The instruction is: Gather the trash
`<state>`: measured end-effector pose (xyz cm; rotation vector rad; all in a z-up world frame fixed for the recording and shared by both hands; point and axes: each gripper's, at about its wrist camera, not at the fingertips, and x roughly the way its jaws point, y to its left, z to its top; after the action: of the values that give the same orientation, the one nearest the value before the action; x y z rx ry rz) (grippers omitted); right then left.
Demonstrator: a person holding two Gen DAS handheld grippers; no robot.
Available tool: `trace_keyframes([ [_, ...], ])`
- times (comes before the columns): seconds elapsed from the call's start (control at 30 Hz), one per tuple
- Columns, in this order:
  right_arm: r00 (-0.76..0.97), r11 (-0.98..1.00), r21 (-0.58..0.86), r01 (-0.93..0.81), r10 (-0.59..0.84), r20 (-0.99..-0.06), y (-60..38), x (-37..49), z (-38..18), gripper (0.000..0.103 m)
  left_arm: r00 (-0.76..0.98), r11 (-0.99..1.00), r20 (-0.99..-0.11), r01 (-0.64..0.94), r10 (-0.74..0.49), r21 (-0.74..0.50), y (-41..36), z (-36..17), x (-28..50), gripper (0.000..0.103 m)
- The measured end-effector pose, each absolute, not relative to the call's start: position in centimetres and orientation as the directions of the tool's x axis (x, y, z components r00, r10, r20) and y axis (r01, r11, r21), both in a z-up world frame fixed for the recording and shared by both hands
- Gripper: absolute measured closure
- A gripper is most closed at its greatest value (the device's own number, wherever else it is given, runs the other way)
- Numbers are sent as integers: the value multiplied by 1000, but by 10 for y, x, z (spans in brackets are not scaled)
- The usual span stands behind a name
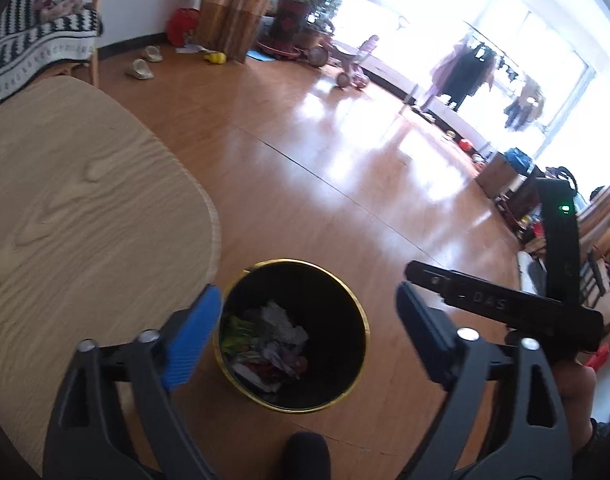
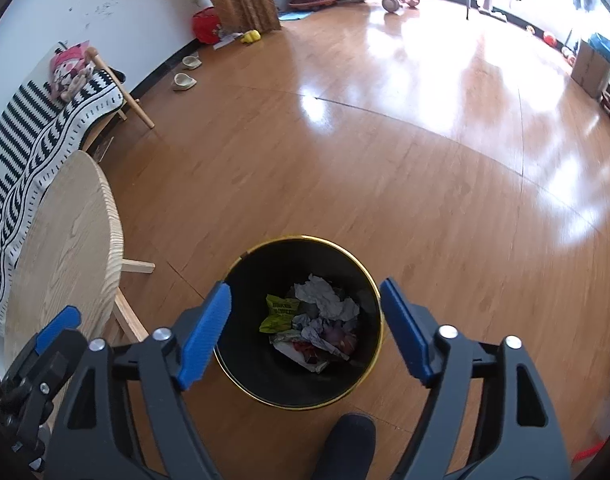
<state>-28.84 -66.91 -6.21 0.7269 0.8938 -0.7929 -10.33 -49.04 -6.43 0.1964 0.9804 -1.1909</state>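
Observation:
A black waste bin with a gold rim (image 1: 347,296) (image 2: 375,296) stands on the wooden floor beside a round table. Crumpled white paper (image 1: 283,324) (image 2: 325,298), a yellow-green wrapper (image 2: 279,312) and other scraps lie at its bottom. My left gripper (image 1: 307,334) hangs above the bin, open, with nothing between its blue pads. My right gripper (image 2: 305,330) is also over the bin mouth, open and empty. In the left wrist view the right gripper's black body (image 1: 505,304) shows at the right edge, and part of the left gripper (image 2: 45,344) appears at the lower left of the right wrist view.
A light wooden round table (image 1: 65,220) (image 2: 61,248) stands left of the bin. A person's dark-socked foot (image 1: 305,456) (image 2: 345,448) is just in front of it. A chair with a striped blanket (image 2: 45,128), slippers (image 2: 185,80), a tricycle (image 1: 349,64) and boxes (image 2: 591,66) line the room's edges.

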Motion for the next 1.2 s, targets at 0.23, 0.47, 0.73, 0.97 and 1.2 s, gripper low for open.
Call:
trace_keyframes([
  [0.23, 454, 597, 204, 776, -304, -837, -643, -251, -39, 13, 258, 588, -723, 770, -640, -246, -433, -34, -54, 7],
  [0.47, 540, 739, 179, 650, -282, -793, -579, -185, -11, 12, 535, 784, -689, 615, -490, -80, -330, 4, 3, 7],
  [0.73, 669, 886, 188, 424, -166, -724, -465, -100, 24, 10, 633, 894, -679, 443, -371, -76, -209, 32, 36, 7],
  [0.97, 713, 961, 160, 226, -51, -699, -362, -41, 33, 9, 688, 949, -674, 310, -269, -63, -122, 36, 50, 6],
  [1.2, 693, 991, 100, 91, 9, -721, -276, 6, 17, 9, 709, 980, -685, 196, -169, -38, -56, 27, 62, 6],
])
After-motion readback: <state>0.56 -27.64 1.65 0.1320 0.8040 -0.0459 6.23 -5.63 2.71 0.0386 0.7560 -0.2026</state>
